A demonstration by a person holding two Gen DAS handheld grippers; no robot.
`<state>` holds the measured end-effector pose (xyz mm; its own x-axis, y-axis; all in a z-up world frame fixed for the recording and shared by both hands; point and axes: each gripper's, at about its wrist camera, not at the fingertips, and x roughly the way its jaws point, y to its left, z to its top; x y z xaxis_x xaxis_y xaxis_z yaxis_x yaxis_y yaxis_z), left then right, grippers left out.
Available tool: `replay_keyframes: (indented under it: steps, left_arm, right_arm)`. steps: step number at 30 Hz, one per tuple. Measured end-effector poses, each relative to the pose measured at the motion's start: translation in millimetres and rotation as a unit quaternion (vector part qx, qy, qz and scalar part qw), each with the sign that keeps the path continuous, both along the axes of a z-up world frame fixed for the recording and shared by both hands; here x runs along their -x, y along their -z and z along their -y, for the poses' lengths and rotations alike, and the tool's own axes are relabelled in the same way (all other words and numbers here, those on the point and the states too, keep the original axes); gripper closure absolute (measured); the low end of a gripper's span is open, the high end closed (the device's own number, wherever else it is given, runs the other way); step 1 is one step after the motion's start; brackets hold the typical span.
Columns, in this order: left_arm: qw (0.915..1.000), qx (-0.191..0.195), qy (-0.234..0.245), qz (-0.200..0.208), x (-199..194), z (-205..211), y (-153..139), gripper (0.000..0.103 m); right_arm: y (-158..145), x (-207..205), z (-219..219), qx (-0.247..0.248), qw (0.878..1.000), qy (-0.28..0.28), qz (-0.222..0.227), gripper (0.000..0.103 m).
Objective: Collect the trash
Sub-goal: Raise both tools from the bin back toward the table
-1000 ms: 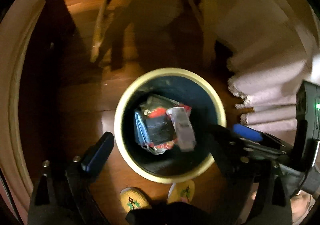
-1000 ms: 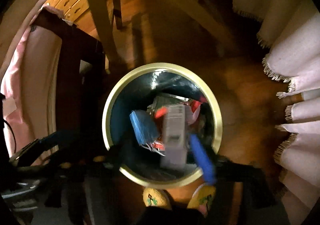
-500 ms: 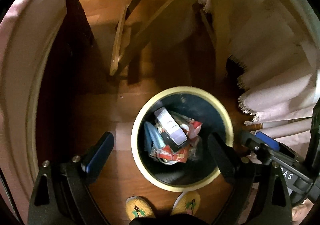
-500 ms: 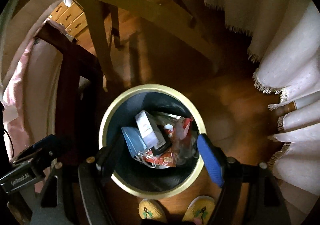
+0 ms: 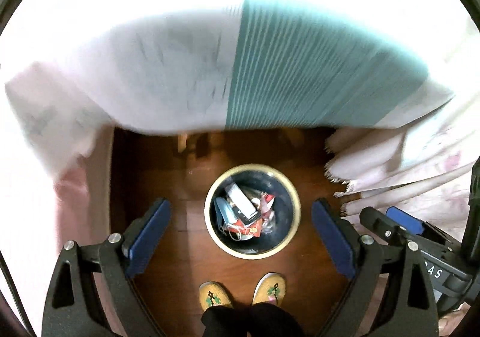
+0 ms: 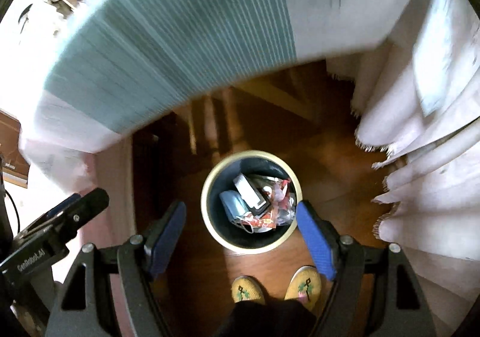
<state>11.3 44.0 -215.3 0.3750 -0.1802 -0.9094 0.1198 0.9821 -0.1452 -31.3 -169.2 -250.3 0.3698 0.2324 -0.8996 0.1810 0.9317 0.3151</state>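
A round dark bin with a cream rim [image 5: 295,211] [image 6: 207,217] stands on the wooden floor far below both grippers. Trash lies in it: a white and black box [image 5: 241,200] [image 6: 249,191], a blue face mask [image 5: 225,212] [image 6: 232,202] and red and clear wrappers [image 5: 255,229] [image 6: 270,217]. My left gripper [image 5: 240,235] hangs open high above the bin, nothing between its blue pads [image 5: 150,235]. My right gripper [image 6: 241,236] is open too, empty, its blue pads [image 6: 315,241] framing the bin's near rim. It shows at the right edge of the left wrist view as the right gripper [image 5: 405,224].
A table edge with a white and teal striped cloth [image 5: 300,67] [image 6: 180,52] fills the top of both views, above the floor. Fringed white cloth [image 5: 390,163] [image 6: 420,172] hangs at the right. A person's yellow slippers [image 5: 214,298] [image 6: 249,290] stand just behind the bin.
Both grippers have risen well above the bin, which looks smaller now. The table top with its striped cloth has come into view. The white box has settled on the trash.
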Motion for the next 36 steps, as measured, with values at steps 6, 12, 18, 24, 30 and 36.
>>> replay_keyframes:
  steps: [6, 12, 18, 24, 30, 36]
  left_arm:
    - [0.9979, 0.006, 0.036, 0.053, 13, 0, -104, 0.009]
    - [0.9923, 0.004, 0.072, 0.101, 22, -3, -180, 0.009]
    - [0.9853, -0.010, 0.095, 0.142, 23, -4, -232, 0.009]
    - [0.9820, -0.013, 0.092, 0.164, 13, -19, -272, 0.009]
    - [0.9775, 0.006, 0.100, 0.186, -1, -29, -297, 0.009]
    - [0.9739, -0.011, 0.103, 0.202, -25, -27, -310, 0.009]
  right_arm:
    - [-91, 7, -9, -0.004, 0.999, -0.007, 0.038, 0.027]
    - [-168, 15, -26, 0.011, 0.996, -0.020, 0.082, 0.027]
    - [-220, 17, -36, 0.027, 0.993, -0.025, 0.114, 0.027]
    - [-260, 17, -45, 0.048, 0.987, -0.025, 0.151, 0.027]
    - [-295, 4, -55, 0.070, 0.980, -0.027, 0.184, 0.027]
    - [-308, -20, -54, 0.075, 0.978, -0.025, 0.192, 0.027]
